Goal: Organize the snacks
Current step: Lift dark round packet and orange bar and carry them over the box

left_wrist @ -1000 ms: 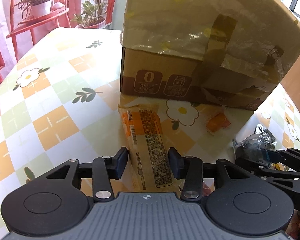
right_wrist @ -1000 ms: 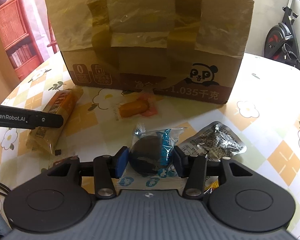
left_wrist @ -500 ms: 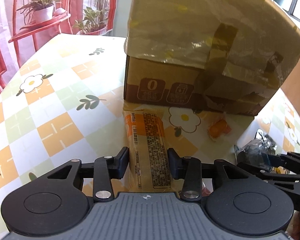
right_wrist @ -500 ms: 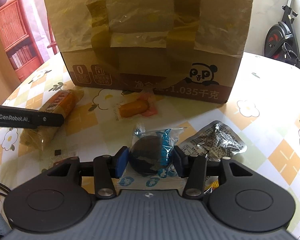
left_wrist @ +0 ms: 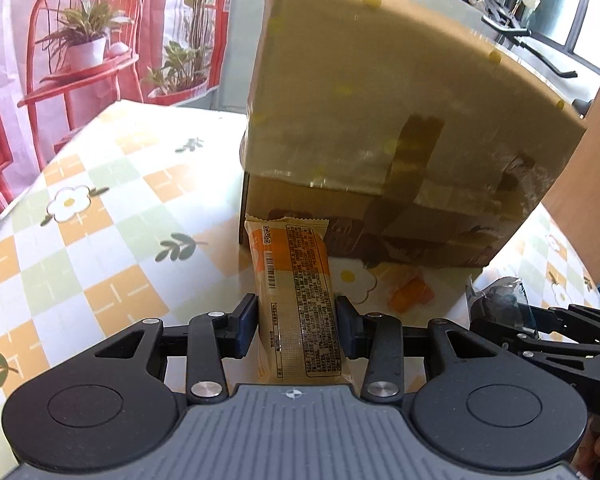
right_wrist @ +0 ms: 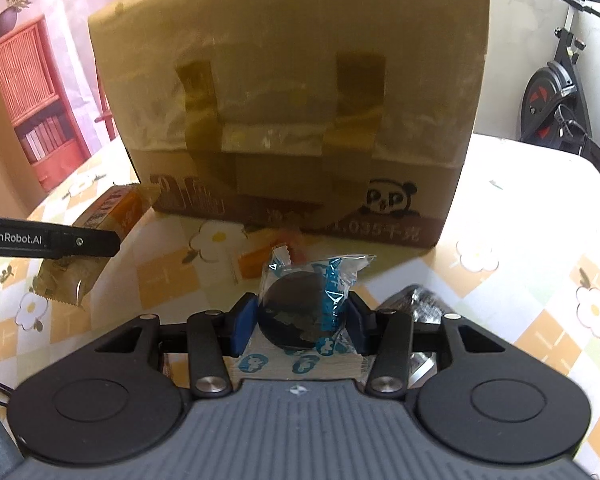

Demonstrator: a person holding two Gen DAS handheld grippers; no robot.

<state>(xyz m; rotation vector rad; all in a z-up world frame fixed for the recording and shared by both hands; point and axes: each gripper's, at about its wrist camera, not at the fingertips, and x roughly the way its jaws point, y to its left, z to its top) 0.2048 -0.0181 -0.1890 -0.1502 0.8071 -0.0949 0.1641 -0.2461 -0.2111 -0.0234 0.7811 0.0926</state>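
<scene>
Both snacks have been lifted off the surface (left_wrist: pixel 112 208): the orange wafer bar (left_wrist: pixel 296 304) is clamped in the left gripper (left_wrist: pixel 296 322), the dark round cookie pack (right_wrist: pixel 300 312) in the right gripper (right_wrist: pixel 300 322), before the cardboard box (right_wrist: pixel 292 92), likely for dropping in.

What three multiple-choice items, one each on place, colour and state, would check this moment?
1. Where is the box?
A. Beyond both grippers
B. On a chair
C. Under the table

2. What colour is the small snack left lying on the table?
A. Green
B. Orange
C. White

3. What is the right gripper doing?
A. Hanging open
B. Shut on a spoon
C. Shut on the dark cookie

Key: A, the box stands ahead in both views; B, its wrapper shows orange; C, the pads press the cookie's sides.
</scene>
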